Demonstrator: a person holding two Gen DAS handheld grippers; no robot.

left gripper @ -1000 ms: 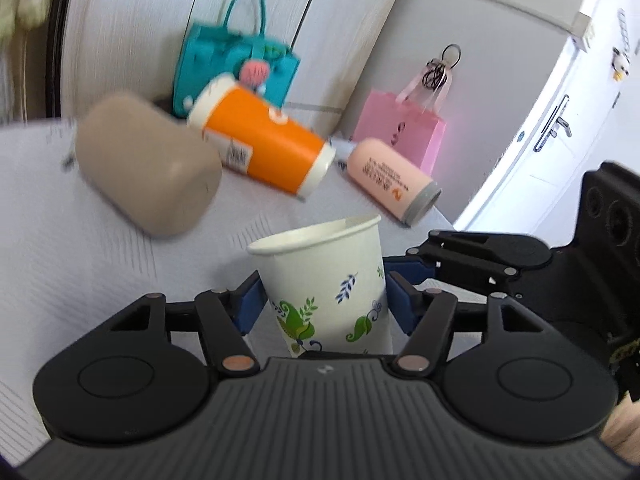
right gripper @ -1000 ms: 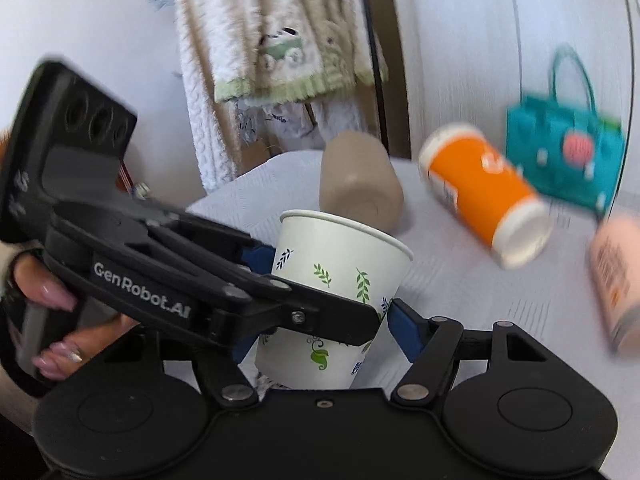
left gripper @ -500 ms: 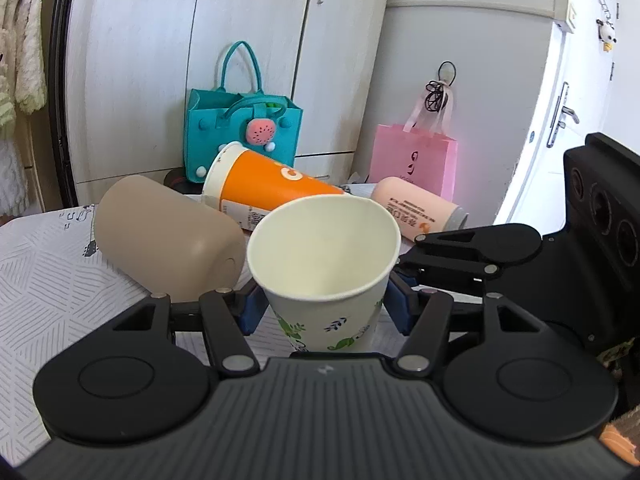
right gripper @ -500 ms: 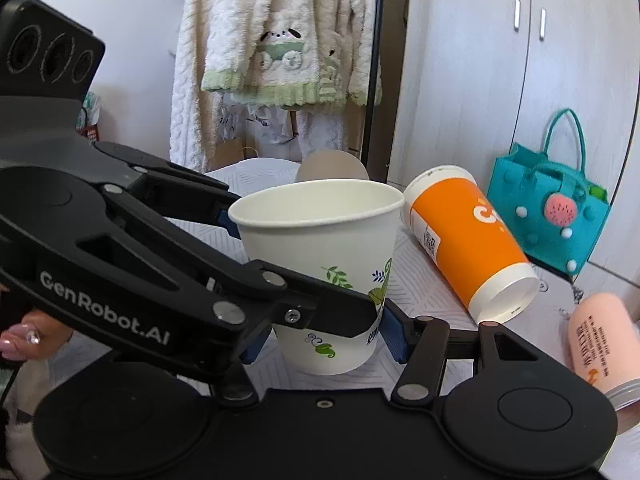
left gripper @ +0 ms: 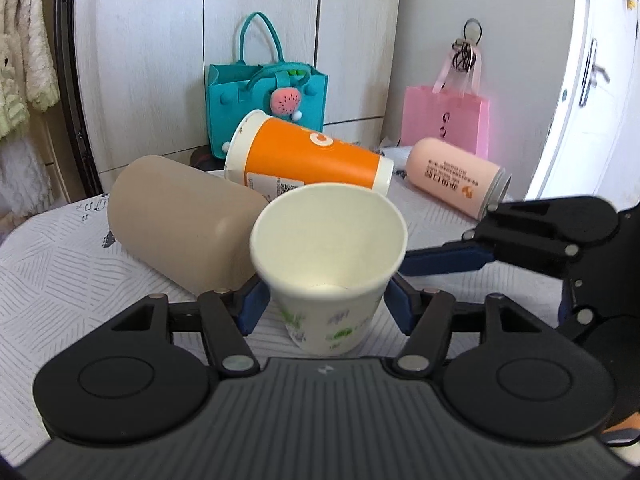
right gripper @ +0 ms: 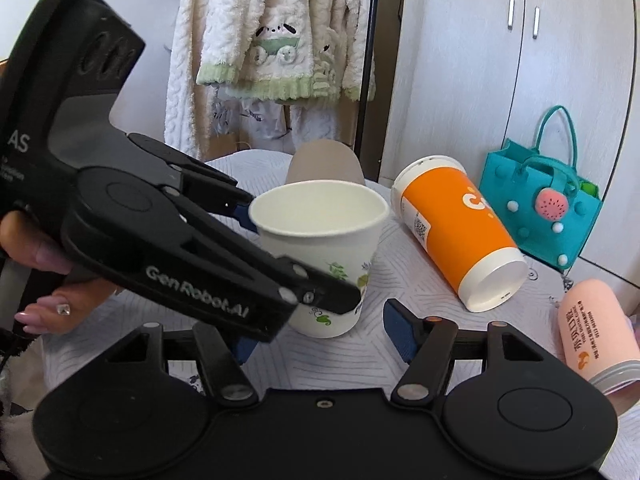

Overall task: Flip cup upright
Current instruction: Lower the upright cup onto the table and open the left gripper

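Observation:
A white paper cup with green leaf print (left gripper: 326, 264) (right gripper: 320, 252) stands upright, mouth up, on the white patterned tablecloth (left gripper: 52, 280). My left gripper (left gripper: 324, 306) is open with its blue pads on either side of the cup's lower body, a small gap at each side. My right gripper (right gripper: 320, 338) is open, just in front of the cup; the left gripper's black body crosses its view and hides its left finger.
A beige tumbler (left gripper: 176, 228), an orange cup (left gripper: 308, 158) and a pink bottle (left gripper: 456, 174) lie on their sides behind the paper cup. A teal bag (left gripper: 266, 92) and a pink bag (left gripper: 444, 116) stand behind, before white cupboards. Clothes hang at left (right gripper: 276, 40).
The paper cup has gone from held and tilted to standing on the table. Both grippers have opened off it, and the right one has drawn back.

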